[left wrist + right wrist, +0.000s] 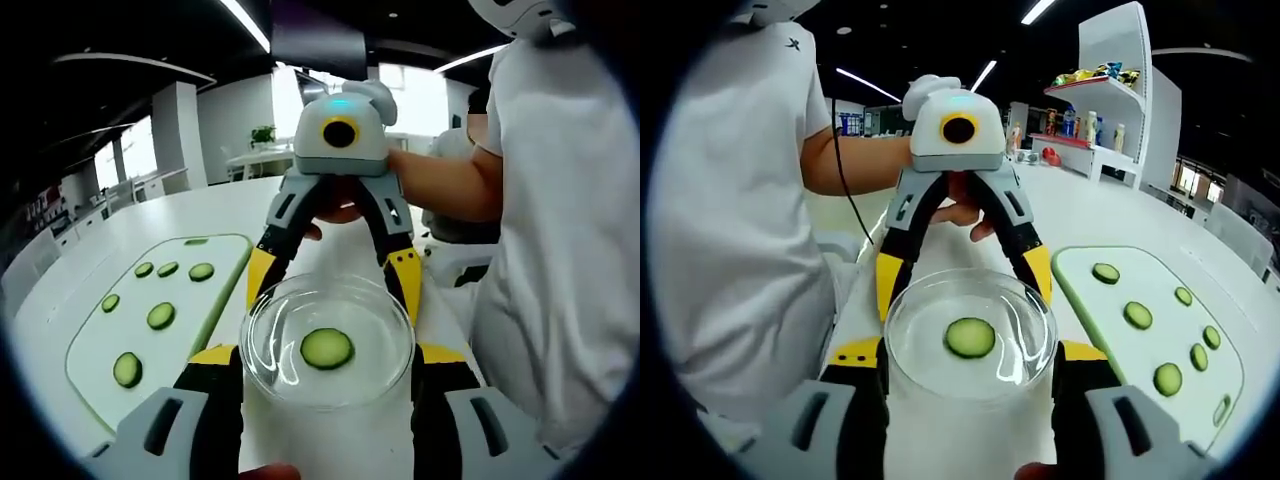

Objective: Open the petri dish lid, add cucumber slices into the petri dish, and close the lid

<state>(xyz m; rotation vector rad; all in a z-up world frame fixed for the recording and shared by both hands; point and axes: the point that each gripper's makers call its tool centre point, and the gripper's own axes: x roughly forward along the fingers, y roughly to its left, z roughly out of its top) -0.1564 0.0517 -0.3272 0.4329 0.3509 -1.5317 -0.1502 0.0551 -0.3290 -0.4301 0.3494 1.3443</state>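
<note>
The round petri dish [328,340], mouth upward with one cucumber slice [327,348] lying flat, is clamped between both tongs [328,365] [970,365].

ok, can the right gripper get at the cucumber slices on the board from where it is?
Probably, but not straight away. The right gripper has its jaws flanking the petri dish, as does the left gripper opposite. The board lies just beside the dish, its slices flat, spaced, uncovered.
</note>
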